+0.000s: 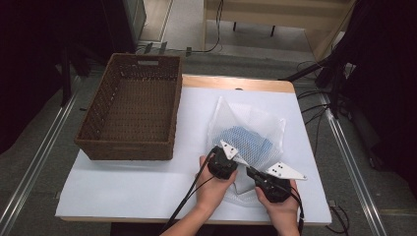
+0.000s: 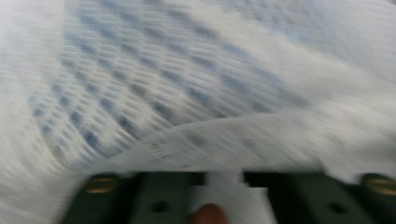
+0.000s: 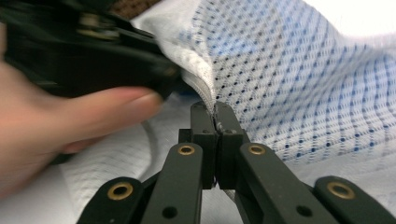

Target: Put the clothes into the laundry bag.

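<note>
Right gripper (image 3: 215,116) has its jaws pressed together, pinching the zipper edge of the white mesh laundry bag (image 1: 248,132); in the right gripper view the zipper seam runs straight up from between the closed tips. The bag lies flat on the desk (image 1: 147,187) just ahead of both grippers, with its near edge under them. A blue garment (image 1: 246,142) sits inside the bag, showing through the mesh directly beyond the left gripper (image 1: 222,164) and up and to the right of the right gripper's tips. In the left gripper view the frame is motion-blurred: mesh (image 2: 196,93) with blue behind it drapes right over the jaw bases, with a strip of white fabric in the gap between them. Jaw tips are hidden under the cloth, so I cannot tell whether the left gripper is spread or clamping anything. In the right gripper view the left gripper's black body sits just left of the right gripper's tips, close against the same bag edge, with the person's left hand (image 3: 56,135) wrapped around it and the thumb reaching toward the right gripper's jaws. From the high view the two grippers sit side by side, near each other. A brown wicker basket (image 1: 129,142) stands well off to the left of the left gripper, apart from the bag.
</note>
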`<state>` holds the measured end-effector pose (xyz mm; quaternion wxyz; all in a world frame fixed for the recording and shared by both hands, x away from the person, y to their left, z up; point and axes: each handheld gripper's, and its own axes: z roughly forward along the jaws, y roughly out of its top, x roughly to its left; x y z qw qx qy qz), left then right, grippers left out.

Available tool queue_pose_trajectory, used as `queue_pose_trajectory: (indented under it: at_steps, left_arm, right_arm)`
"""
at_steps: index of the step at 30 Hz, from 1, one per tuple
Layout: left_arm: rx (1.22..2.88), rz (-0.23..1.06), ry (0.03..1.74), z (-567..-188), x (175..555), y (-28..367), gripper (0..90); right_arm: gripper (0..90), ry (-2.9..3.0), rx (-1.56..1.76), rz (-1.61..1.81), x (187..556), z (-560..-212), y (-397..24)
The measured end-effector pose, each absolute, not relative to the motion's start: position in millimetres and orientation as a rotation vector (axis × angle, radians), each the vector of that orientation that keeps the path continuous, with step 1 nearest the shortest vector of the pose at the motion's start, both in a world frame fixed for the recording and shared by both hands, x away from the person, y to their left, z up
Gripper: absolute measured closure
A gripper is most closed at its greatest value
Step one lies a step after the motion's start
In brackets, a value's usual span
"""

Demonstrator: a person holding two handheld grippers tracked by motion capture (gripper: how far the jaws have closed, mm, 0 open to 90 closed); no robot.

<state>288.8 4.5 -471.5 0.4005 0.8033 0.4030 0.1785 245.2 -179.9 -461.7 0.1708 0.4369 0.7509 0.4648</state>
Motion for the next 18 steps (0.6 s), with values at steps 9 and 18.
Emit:
queue_pose_trajectory:
  at_steps: [9,18]
  left_arm:
    - [1.821,0.551,1.015,-444.4,265.1,74.9,70.6]
    - [1.847,0.505,1.157,-441.7,287.0,78.5,60.3]
  right_arm:
    - [79.9,2.234,1.300,1.248,253.1,-475.7,-184.9]
    - [50.1,2.022,1.347,1.429,241.9,-463.2,-228.3]
